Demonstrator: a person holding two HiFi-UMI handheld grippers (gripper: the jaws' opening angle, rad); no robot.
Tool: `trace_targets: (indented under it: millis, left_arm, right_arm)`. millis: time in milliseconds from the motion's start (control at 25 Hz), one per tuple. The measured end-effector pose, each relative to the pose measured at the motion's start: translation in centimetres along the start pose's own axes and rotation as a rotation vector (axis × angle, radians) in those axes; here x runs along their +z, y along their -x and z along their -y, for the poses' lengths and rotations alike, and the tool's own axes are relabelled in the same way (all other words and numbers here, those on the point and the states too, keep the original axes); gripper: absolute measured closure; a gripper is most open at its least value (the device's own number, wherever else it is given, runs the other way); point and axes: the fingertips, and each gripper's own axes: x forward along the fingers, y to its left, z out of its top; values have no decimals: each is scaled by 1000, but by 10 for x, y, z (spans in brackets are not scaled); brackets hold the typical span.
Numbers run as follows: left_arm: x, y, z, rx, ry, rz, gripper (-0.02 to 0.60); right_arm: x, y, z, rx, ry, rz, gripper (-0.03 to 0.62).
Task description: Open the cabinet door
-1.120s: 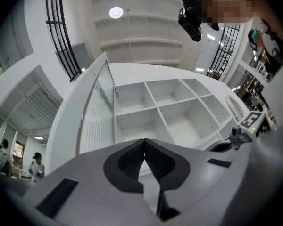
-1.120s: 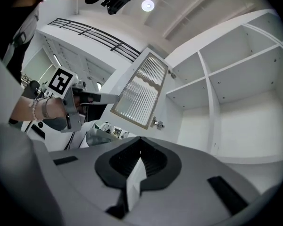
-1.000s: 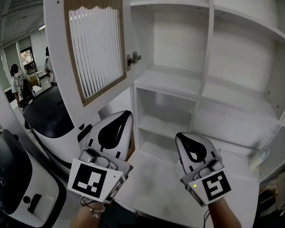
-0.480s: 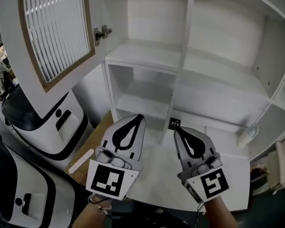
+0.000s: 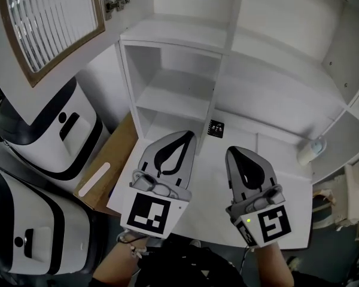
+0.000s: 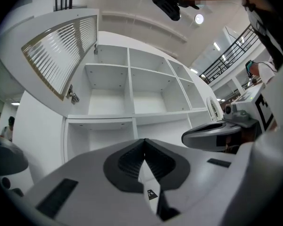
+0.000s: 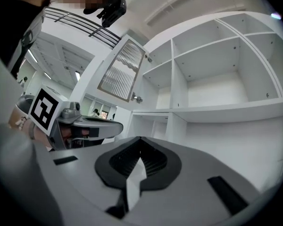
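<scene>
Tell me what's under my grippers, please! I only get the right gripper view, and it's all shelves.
Observer: The head view shows a white counter below the left gripper and the right gripper.
Operator: Is anything lying on it?
Observer: Yes, a small black square tag lies flat just ahead of the left gripper.
Operator: What's off to the side?
Observer: Two white-and-black machines stand to the left of the cabinet.
</scene>
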Motion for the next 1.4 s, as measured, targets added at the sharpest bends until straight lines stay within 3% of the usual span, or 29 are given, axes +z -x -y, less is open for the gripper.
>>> trace_targets:
  millis: [280, 840, 960, 1400]
  left_arm:
    - [-21, 2, 2, 23, 27, -29, 583]
    - [-33, 6, 13, 35, -6, -60, 583]
    - [-34, 5, 15, 37, 34, -62, 583]
    - [-43, 5, 19, 23, 58, -82, 583]
  right_arm:
    - [-19, 6, -1, -5, -33, -21, 594]
    - [-46, 15, -6, -4, -103, -59, 595]
    - [-49, 17, -5, -6, -106, -64, 595]
    - [-51, 20, -3, -18, -96, -76, 595]
